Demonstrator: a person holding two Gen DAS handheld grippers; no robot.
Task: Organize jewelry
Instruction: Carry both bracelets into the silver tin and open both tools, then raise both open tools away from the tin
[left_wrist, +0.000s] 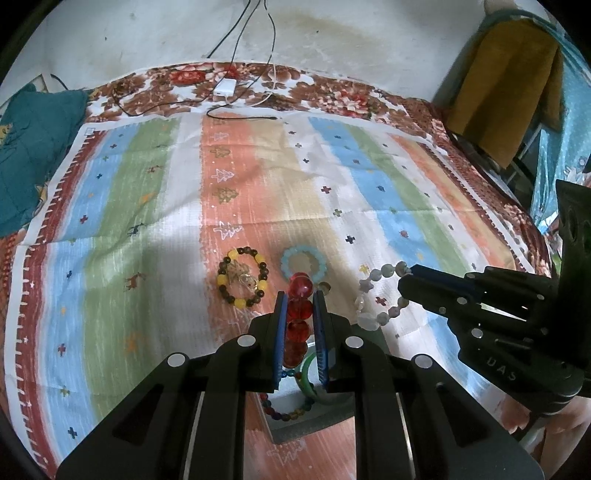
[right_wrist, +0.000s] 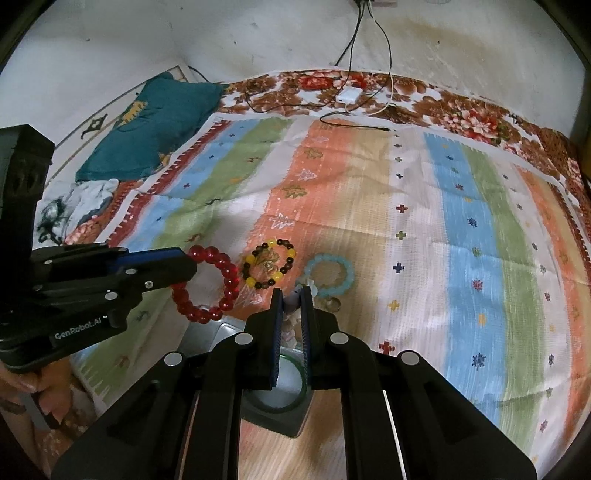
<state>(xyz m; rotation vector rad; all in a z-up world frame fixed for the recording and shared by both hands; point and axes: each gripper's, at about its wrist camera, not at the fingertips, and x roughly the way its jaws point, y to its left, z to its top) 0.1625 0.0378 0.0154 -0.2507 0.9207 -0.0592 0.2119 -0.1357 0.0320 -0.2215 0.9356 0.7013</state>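
My left gripper (left_wrist: 300, 301) is shut on a red bead bracelet (left_wrist: 298, 306), which hangs from it above a grey tray (left_wrist: 295, 430); it also shows in the right wrist view (right_wrist: 207, 282). My right gripper (right_wrist: 291, 295) is shut on a white-and-grey bead bracelet (left_wrist: 376, 295), held above the same tray (right_wrist: 273, 415). The tray holds a green bangle (right_wrist: 301, 384) and a multicoloured bead bracelet (left_wrist: 284, 413). A yellow-and-brown bracelet (left_wrist: 242, 277) and a light blue bracelet (left_wrist: 303, 260) lie on the striped cloth (left_wrist: 147, 221) beyond the grippers.
A small ring (right_wrist: 331, 304) lies on the cloth by the blue bracelet. A white charger (left_wrist: 225, 88) with cables sits at the far edge. A teal cloth (right_wrist: 155, 125) lies at the left. A yellow garment (left_wrist: 506, 85) hangs at the right.
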